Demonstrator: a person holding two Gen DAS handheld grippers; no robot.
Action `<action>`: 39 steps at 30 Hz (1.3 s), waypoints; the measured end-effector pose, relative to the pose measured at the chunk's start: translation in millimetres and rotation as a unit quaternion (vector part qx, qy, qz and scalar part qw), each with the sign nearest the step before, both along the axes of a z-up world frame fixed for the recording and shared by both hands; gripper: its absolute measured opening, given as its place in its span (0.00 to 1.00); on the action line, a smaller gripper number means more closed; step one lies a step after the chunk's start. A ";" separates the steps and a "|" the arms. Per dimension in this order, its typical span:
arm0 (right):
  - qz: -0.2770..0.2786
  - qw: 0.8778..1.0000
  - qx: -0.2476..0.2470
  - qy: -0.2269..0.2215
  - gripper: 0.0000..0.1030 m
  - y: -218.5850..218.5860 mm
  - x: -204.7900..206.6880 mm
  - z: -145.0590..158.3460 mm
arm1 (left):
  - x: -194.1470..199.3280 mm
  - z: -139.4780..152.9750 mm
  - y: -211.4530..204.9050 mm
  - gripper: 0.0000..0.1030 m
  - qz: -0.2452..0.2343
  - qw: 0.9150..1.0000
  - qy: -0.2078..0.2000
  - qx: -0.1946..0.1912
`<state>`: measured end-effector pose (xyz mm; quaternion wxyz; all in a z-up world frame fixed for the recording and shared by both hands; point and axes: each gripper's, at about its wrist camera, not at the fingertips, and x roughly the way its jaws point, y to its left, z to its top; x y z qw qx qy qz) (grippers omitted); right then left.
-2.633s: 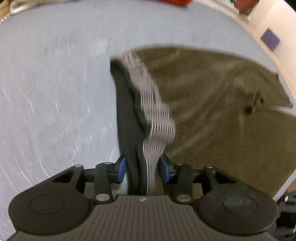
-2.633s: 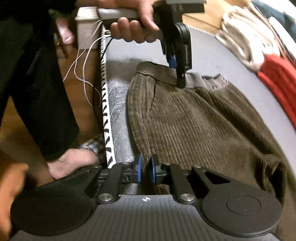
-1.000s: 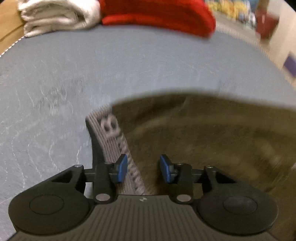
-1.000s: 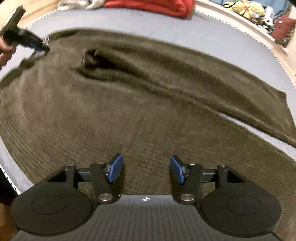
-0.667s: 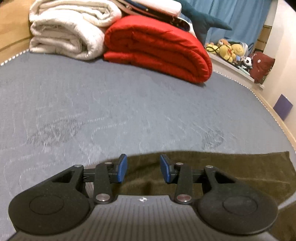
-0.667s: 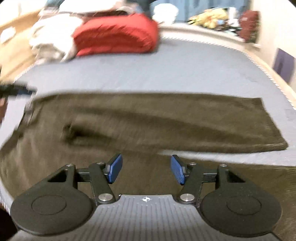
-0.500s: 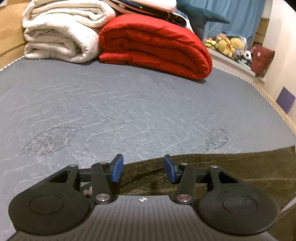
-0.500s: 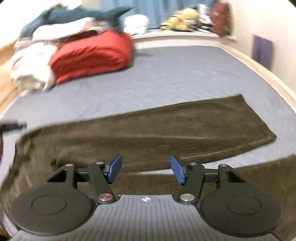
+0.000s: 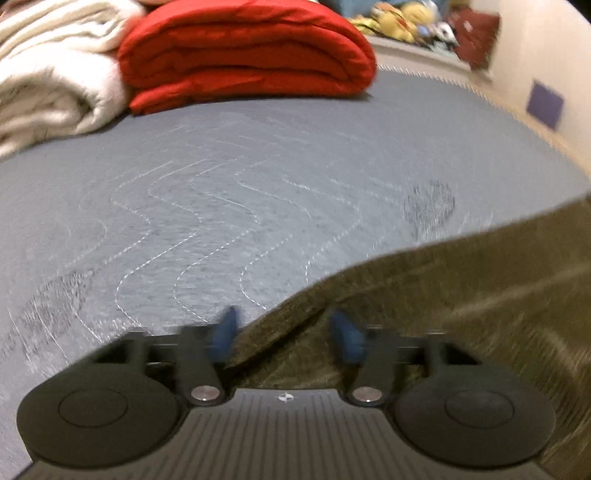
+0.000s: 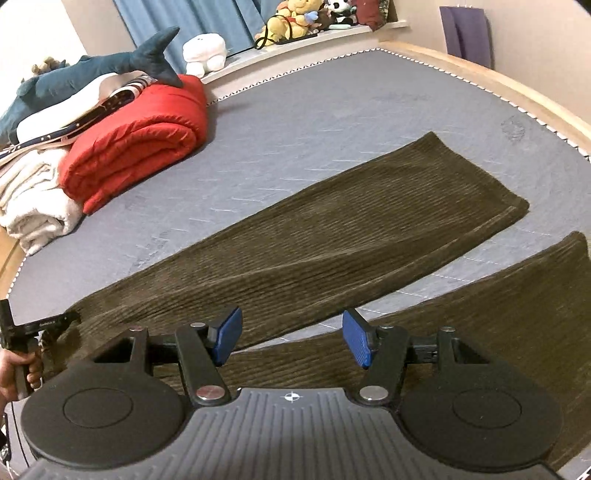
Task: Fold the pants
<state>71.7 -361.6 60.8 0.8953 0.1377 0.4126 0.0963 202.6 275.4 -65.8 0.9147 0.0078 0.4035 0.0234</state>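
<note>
Brown corduroy pants (image 10: 332, 236) lie flat on the grey mattress (image 10: 332, 103), the two legs spread apart, the near leg (image 10: 480, 325) under my right gripper. My right gripper (image 10: 291, 339) hovers open above the gap between the legs, holding nothing. In the left wrist view the pants' upper edge (image 9: 461, 295) runs in between the blurred blue pads of my left gripper (image 9: 286, 336). Its jaws are closing with cloth between them, but a gap still shows. The left gripper's tip (image 10: 55, 321) and the hand holding it (image 10: 22, 369) appear at the far left of the right wrist view.
A folded red quilt (image 10: 136, 140) and a rolled white blanket (image 10: 33, 206) sit at the mattress's far left, a plush shark (image 10: 92, 70) on top. Soft toys (image 10: 295, 18) line a ledge behind. A wooden bed edge (image 10: 517, 85) curves along the right.
The left gripper left the waistband, swung along the pants' far edge and dipped onto it, jaws widening then narrowing. The right gripper rose and rolled, its view now over both legs.
</note>
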 end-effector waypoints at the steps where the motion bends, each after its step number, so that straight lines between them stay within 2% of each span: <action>1: -0.001 1.000 0.000 0.001 0.60 -3.1 -0.8 0.3 | -1.1 0.3 -2.0 0.18 -0.002 1.000 0.001 0.011; 3: -0.005 1.000 -0.002 0.001 0.60 -6.5 -0.1 -0.4 | -5.5 5.2 -4.6 0.11 -0.010 1.000 -0.003 0.019; 6: -0.017 1.000 -0.013 -0.004 0.60 -14.8 0.3 -1.8 | -20.4 24.1 -16.5 0.08 -0.025 0.998 -0.022 0.044; 9: -0.040 0.999 -0.015 -0.004 0.60 -26.0 4.7 -6.3 | -46.6 52.3 -30.8 0.07 -0.043 0.997 -0.047 0.052; 13: -0.084 0.996 0.002 -0.006 0.60 -44.9 12.6 -12.4 | -101.1 94.7 -54.8 0.07 -0.083 0.993 -0.068 0.053; 15: -0.108 0.994 0.009 -0.011 0.60 -53.3 16.6 -15.4 | -138.8 113.3 -71.9 0.06 -0.119 0.988 -0.072 0.062; 18: -0.148 0.989 0.023 -0.017 0.60 -66.6 24.7 -22.4 | -208.8 129.4 -99.0 0.06 -0.196 0.974 -0.085 0.078; 20: -0.177 0.983 0.037 -0.016 0.60 -76.9 27.0 -29.9 | -252.1 125.5 -110.9 0.06 -0.250 0.963 -0.081 0.067; 22: -0.195 0.979 0.058 -0.008 0.60 -86.2 26.8 -39.9 | -279.0 101.4 -121.4 0.06 -0.300 0.950 -0.050 0.074; 24: -0.206 0.975 0.082 0.000 0.60 -92.4 27.5 -50.2 | -287.0 69.2 -127.1 0.06 -0.326 0.941 -0.007 0.090; 26: -0.211 0.973 0.093 0.001 0.60 -95.4 29.8 -56.8 | -287.7 47.6 -130.7 0.06 -0.336 0.934 0.018 0.120; 27: -0.214 0.972 0.096 0.000 0.60 -96.6 32.4 -60.0 | -286.1 42.6 -129.9 0.06 -0.336 0.933 0.020 0.125; 30: -0.227 0.968 0.108 -0.001 0.60 -100.2 41.7 -67.5 | -277.0 44.2 -122.8 0.06 -0.325 0.941 0.009 0.096; 35: -0.259 0.953 0.157 0.004 0.59 -118.3 62.9 -91.6 | -270.0 41.7 -131.4 0.06 -0.338 0.935 0.009 0.105; 37: -0.267 0.945 0.190 0.008 0.51 -127.7 72.9 -102.9 | -269.1 40.9 -128.4 0.06 -0.344 0.933 0.011 0.107; 39: -0.267 0.939 0.216 0.008 0.38 -133.4 84.0 -114.1 | -266.3 40.2 -125.5 0.07 -0.344 0.933 0.012 0.103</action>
